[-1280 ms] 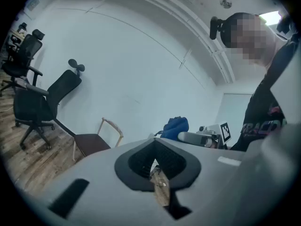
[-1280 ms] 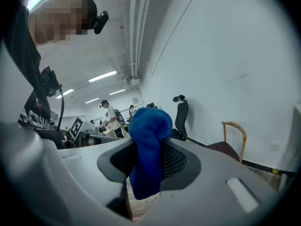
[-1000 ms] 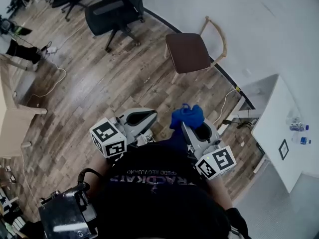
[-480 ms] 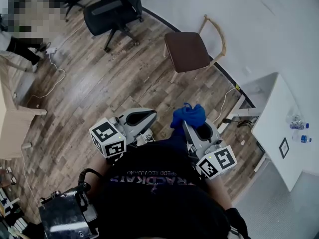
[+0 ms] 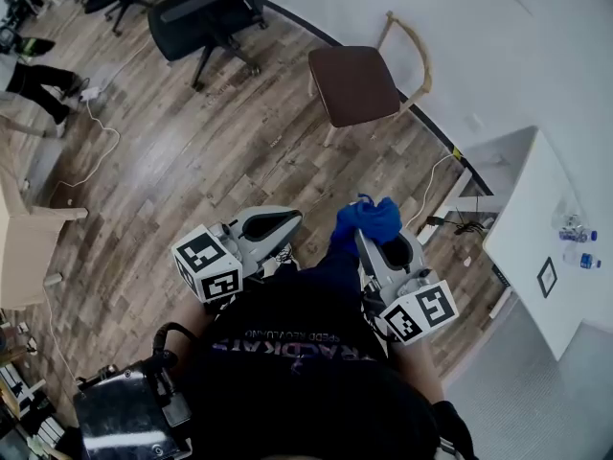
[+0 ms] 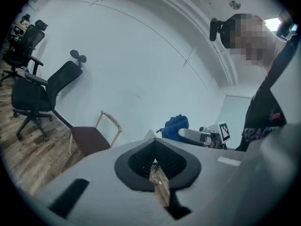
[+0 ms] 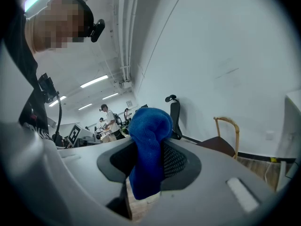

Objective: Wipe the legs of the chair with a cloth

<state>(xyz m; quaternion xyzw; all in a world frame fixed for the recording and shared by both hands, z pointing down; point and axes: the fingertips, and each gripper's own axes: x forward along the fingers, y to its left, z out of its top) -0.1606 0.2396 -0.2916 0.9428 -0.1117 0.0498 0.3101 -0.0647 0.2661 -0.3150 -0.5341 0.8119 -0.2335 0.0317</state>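
Note:
A wooden chair [image 5: 359, 80] with a dark brown seat and pale legs stands by the white wall ahead of me; it also shows in the left gripper view as the chair [image 6: 91, 138] and in the right gripper view as the chair [image 7: 221, 142]. My right gripper [image 5: 369, 226] is shut on a blue cloth [image 5: 364, 220], and the cloth [image 7: 148, 149] bunches up out of its jaws. My left gripper [image 5: 278, 226] is held beside it, jaws closed with nothing in them. Both are held close to my body, well short of the chair.
A black office chair [image 5: 206, 17] stands at the far left on the wood floor. A white table [image 5: 541, 247] with bottles is at the right, with cables [image 5: 436, 195] beneath it. A pale wooden bench [image 5: 24, 247] lies at the left edge. A person's legs [image 5: 34, 80] are at the upper left.
The view has shifted forward a little, so the chair sits slightly higher in the head view. Both grippers keep their places and the cloth stays gripped.

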